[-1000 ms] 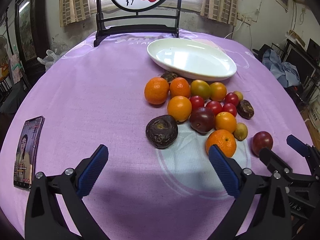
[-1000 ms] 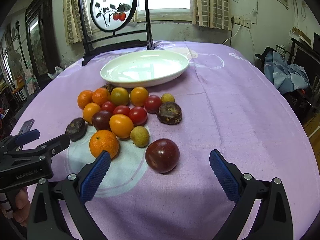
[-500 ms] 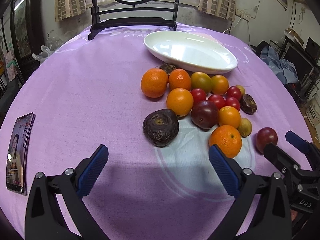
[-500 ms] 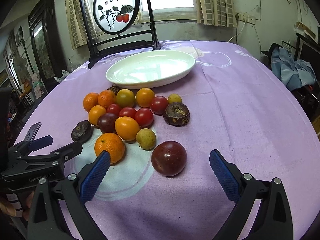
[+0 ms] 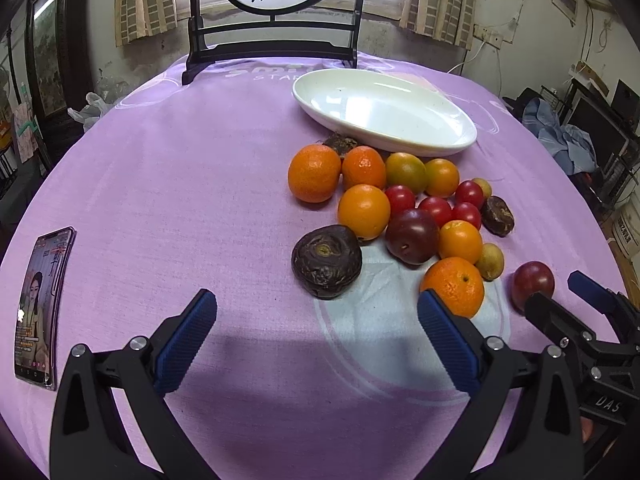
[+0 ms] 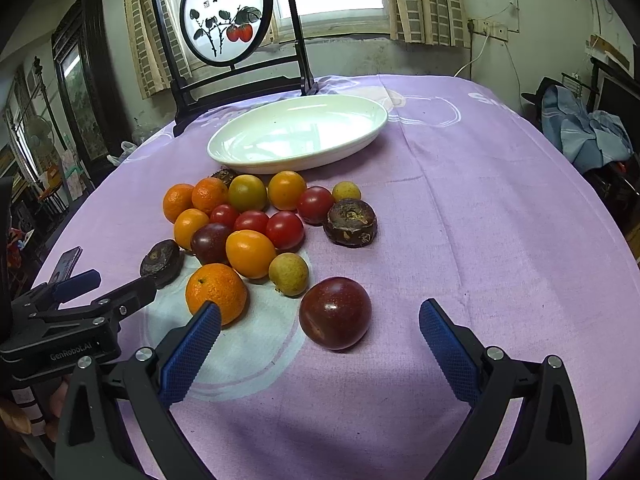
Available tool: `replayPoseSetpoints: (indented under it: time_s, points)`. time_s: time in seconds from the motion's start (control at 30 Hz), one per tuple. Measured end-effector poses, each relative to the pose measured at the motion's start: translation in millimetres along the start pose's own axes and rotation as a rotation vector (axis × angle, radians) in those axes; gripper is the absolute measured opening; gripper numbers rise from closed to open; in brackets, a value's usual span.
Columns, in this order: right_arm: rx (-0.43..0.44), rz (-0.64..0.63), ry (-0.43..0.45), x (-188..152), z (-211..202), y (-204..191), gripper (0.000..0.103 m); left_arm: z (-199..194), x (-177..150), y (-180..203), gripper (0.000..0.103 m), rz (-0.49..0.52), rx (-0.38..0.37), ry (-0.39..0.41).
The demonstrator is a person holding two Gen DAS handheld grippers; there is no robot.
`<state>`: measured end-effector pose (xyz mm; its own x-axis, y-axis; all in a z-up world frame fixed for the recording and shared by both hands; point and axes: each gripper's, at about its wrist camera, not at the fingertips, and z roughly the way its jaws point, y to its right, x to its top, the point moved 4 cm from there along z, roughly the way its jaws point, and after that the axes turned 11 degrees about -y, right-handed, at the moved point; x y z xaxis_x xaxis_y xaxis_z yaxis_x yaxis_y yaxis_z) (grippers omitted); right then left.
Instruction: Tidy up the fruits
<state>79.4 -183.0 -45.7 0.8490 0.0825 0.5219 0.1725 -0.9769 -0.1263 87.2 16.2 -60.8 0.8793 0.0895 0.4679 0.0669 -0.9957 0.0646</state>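
A heap of fruit lies on the purple tablecloth (image 5: 180, 184): oranges (image 5: 314, 173), red tomatoes (image 6: 284, 230), dark plums and wrinkled dark fruits. An empty white oval plate (image 5: 384, 110) stands just behind the heap; it also shows in the right wrist view (image 6: 298, 134). My left gripper (image 5: 318, 346) is open and empty, just short of a wrinkled dark fruit (image 5: 327, 261). My right gripper (image 6: 320, 354) is open and empty, with a dark red plum (image 6: 335, 313) just ahead between its fingers. An orange (image 6: 216, 293) lies by its left finger.
A phone (image 5: 40, 308) lies at the table's left edge. A dark wooden stand with a round painted panel (image 6: 226, 24) stands behind the plate. Clothes and clutter sit off the table to the right (image 6: 588, 136).
Both grippers have moved forward toward the fruit; the plum and the wrinkled dark fruit now sit closer to the fingers. Both stay open. The fruit has not moved.
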Motion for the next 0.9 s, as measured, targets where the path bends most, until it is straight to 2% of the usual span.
replayPoseSetpoints:
  time_s: [0.47, 0.57, 0.63, 0.67, 0.77, 0.83, 0.87, 0.9]
  points:
    - [0.030, 0.033, -0.014, 0.6, 2.3, 4.5, 0.100, 3.3, -1.8, -3.3, 0.099, -0.004, 0.019, -0.020]
    - [0.033, 0.058, 0.002, 0.7, -2.5, 9.0, 0.100, 4.3, -4.7, -6.1, 0.099, 0.024, 0.067, -0.026]
    - [0.063, 0.074, 0.012, 0.5, -5.3, 11.4, 0.100, 8.3, -7.4, -10.6, 0.099, 0.050, 0.145, -0.037]
    - [0.074, 0.080, 0.011, 0.4, -5.2, 12.5, 0.100, 11.0, -7.7, -11.8, 0.098, 0.059, 0.159, -0.050]
    - [0.108, 0.085, -0.005, -0.7, -3.4, 12.0, 0.100, 17.7, -5.5, -12.5, 0.099, 0.080, 0.134, -0.096]
    - [0.121, 0.077, -0.009, -1.6, -3.2, 9.0, 0.100, 23.6, 1.7, -7.6, 0.095, 0.111, 0.127, -0.100]
    - [0.123, 0.070, -0.010, -2.6, -3.8, 8.1, 0.100, 27.9, 5.4, -4.0, 0.084, 0.128, 0.132, -0.106]
    - [0.123, 0.062, -0.010, -2.8, -4.1, 6.4, 0.100, 30.0, 9.4, -0.5, 0.078, 0.136, 0.120, -0.097]
